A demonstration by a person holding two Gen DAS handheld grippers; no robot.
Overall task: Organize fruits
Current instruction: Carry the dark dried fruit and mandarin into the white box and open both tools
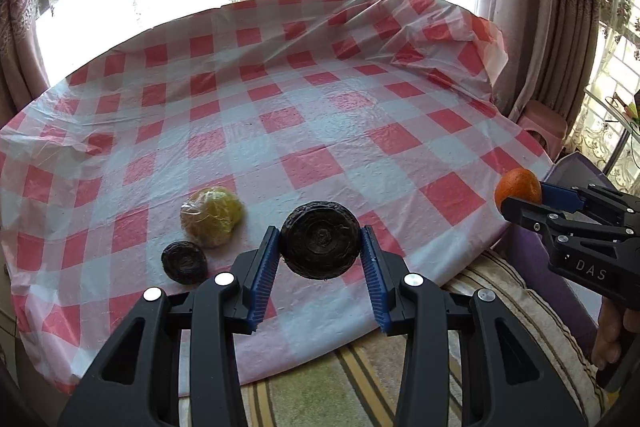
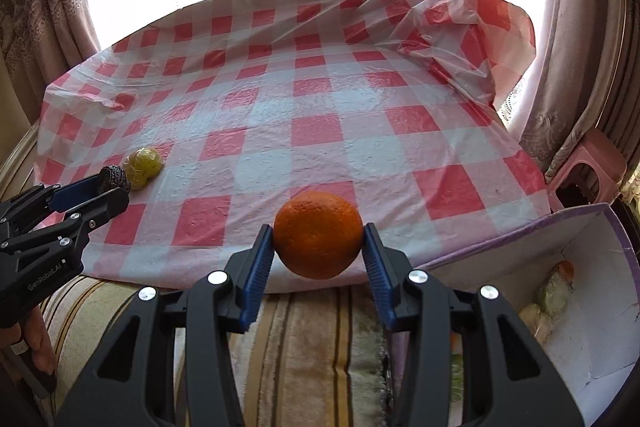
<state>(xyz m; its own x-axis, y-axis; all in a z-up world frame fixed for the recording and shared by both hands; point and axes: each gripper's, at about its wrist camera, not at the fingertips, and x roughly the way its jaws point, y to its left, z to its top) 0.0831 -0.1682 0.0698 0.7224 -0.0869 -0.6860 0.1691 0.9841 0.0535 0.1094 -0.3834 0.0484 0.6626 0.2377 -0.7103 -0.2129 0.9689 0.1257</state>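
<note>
My left gripper (image 1: 320, 241) is shut on a dark wrinkled round fruit (image 1: 320, 239), held above the near edge of the red-and-white checked table (image 1: 304, 115). A second, smaller dark fruit (image 1: 184, 262) and a yellow fruit wrapped in plastic (image 1: 211, 215) lie on the cloth to its left. My right gripper (image 2: 319, 241) is shut on an orange (image 2: 318, 233) over the table's near edge; in the left wrist view the same orange (image 1: 518, 187) shows at the far right. The left gripper (image 2: 116, 189) with its dark fruit (image 2: 115, 177) appears at the left of the right wrist view.
A white box with a purple rim (image 2: 592, 291) stands low at the right and holds several fruits (image 2: 556, 291). A striped rug (image 2: 304, 339) covers the floor in front of the table. A pink stool (image 2: 592, 167) and curtains (image 2: 580, 27) are at the right, a bright window behind.
</note>
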